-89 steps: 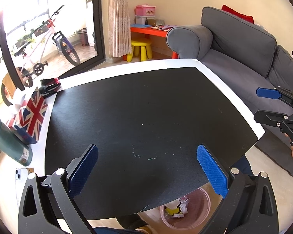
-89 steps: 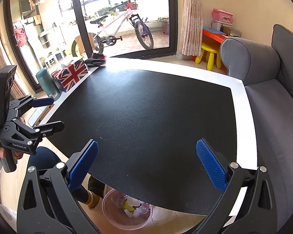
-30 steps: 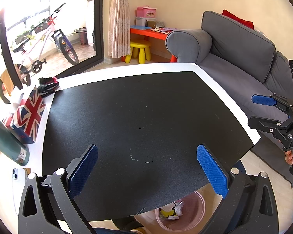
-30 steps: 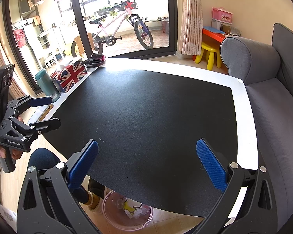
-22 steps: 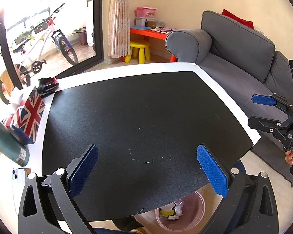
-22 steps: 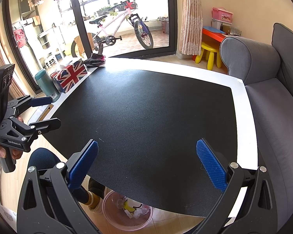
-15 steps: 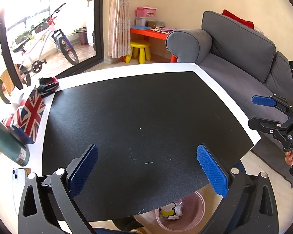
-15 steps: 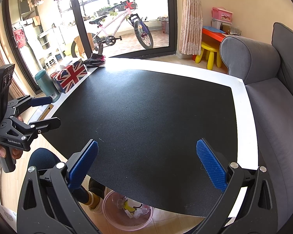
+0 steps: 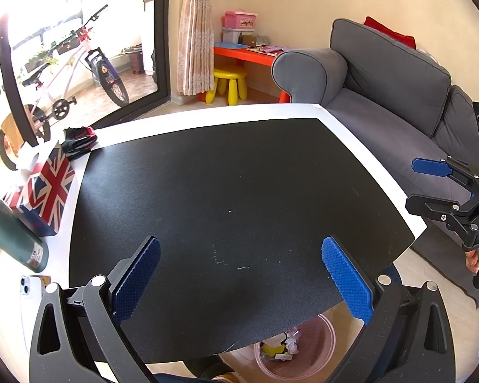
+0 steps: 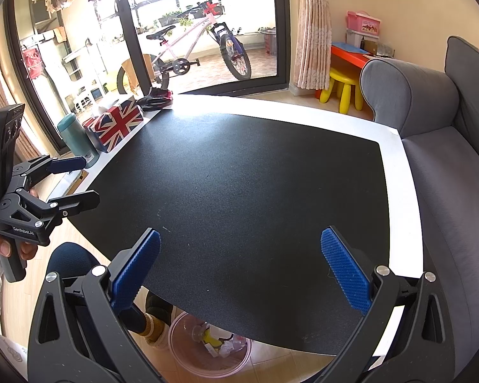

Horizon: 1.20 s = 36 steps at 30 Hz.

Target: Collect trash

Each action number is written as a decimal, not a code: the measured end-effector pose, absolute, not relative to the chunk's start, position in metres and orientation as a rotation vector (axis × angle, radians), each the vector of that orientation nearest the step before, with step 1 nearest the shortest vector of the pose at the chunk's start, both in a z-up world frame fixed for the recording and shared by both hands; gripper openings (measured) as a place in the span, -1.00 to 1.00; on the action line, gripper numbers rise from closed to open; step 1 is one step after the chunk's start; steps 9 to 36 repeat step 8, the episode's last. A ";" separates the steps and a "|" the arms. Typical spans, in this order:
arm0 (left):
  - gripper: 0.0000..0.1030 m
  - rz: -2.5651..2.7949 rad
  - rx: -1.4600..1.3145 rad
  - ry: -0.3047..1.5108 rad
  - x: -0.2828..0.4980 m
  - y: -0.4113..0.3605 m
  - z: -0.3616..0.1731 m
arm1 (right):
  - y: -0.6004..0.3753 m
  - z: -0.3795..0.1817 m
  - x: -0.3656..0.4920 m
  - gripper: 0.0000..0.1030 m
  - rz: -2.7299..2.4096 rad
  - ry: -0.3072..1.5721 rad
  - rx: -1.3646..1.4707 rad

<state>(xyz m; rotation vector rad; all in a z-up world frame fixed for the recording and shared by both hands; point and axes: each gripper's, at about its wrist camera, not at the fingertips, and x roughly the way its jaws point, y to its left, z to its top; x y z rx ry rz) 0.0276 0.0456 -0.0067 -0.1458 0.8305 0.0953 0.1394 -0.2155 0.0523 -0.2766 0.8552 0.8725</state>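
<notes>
My left gripper hovers open over the near edge of the black mat, with nothing between its blue pads. My right gripper is also open and empty over the mat's near edge. Each shows in the other's view: the right gripper off the table's right side, the left gripper off its left side, both held by a hand. A pink bin with crumpled trash stands on the floor under the table edge. The bin and its trash also show in the right wrist view. I see no trash on the mat.
A Union Jack tissue box, a teal bottle, a phone and black-and-red gloves line the table's white left border. A grey sofa stands close along the right side. A person's knee is beside the bin.
Since three seconds ago the left wrist view has shifted slightly. Over the last second both grippers hold still and stay open.
</notes>
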 end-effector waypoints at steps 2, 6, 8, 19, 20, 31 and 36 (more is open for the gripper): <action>0.88 0.093 -0.143 0.830 0.029 0.046 -0.006 | -0.215 0.052 0.139 0.92 0.873 0.856 -0.276; 0.88 0.096 -0.137 0.831 0.029 0.045 -0.006 | -0.214 0.052 0.138 0.92 0.874 0.855 -0.277; 0.88 0.095 -0.137 0.832 0.030 0.045 -0.006 | -0.214 0.052 0.137 0.92 0.874 0.854 -0.276; 0.88 0.095 -0.137 0.832 0.030 0.045 -0.006 | -0.214 0.052 0.137 0.92 0.874 0.854 -0.276; 0.88 0.095 -0.137 0.832 0.030 0.045 -0.006 | -0.214 0.052 0.137 0.92 0.874 0.854 -0.276; 0.88 0.095 -0.137 0.832 0.030 0.045 -0.006 | -0.214 0.052 0.137 0.92 0.874 0.854 -0.276; 0.88 0.095 -0.137 0.832 0.030 0.045 -0.006 | -0.214 0.052 0.137 0.92 0.874 0.854 -0.276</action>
